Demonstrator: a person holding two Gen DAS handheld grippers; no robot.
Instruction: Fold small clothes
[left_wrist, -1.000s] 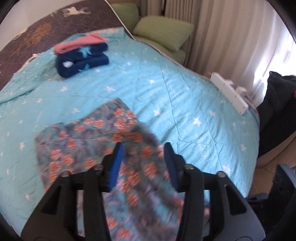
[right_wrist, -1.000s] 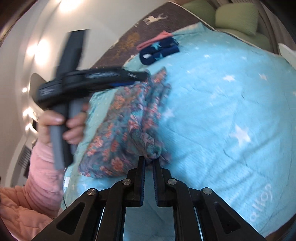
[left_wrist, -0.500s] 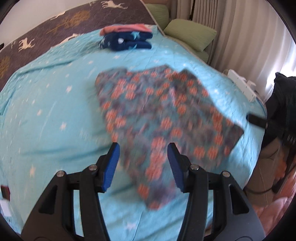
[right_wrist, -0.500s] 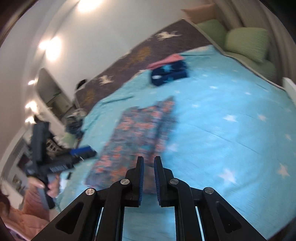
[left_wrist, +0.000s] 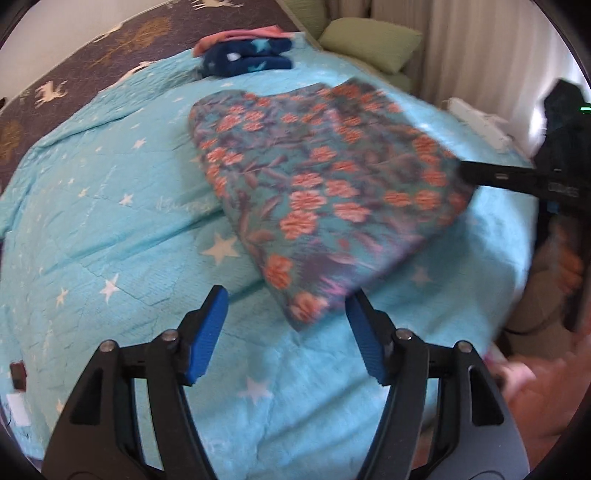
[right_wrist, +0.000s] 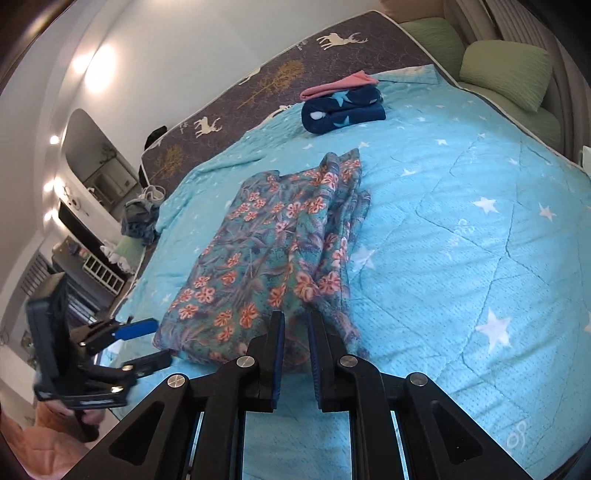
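- The floral garment (right_wrist: 280, 254) now lies folded over on the star-print quilt (right_wrist: 461, 258), where a second ago it was still bunched and pinched at one end.
- The left gripper (left_wrist: 286, 325) has just been opening its fingers; they stand wide with nothing between them, just short of the garment's near corner.
- The right gripper (right_wrist: 295, 332) has let the cloth go; its fingers are nearly closed with a narrow gap, empty, poised at the garment's near edge.
- Judgement: one fold looks done; a further fold or stacking likely follows.
- A folded navy star-print piece (right_wrist: 343, 110) with a pink one (right_wrist: 338, 85) on top waits near the quilt's far edge.
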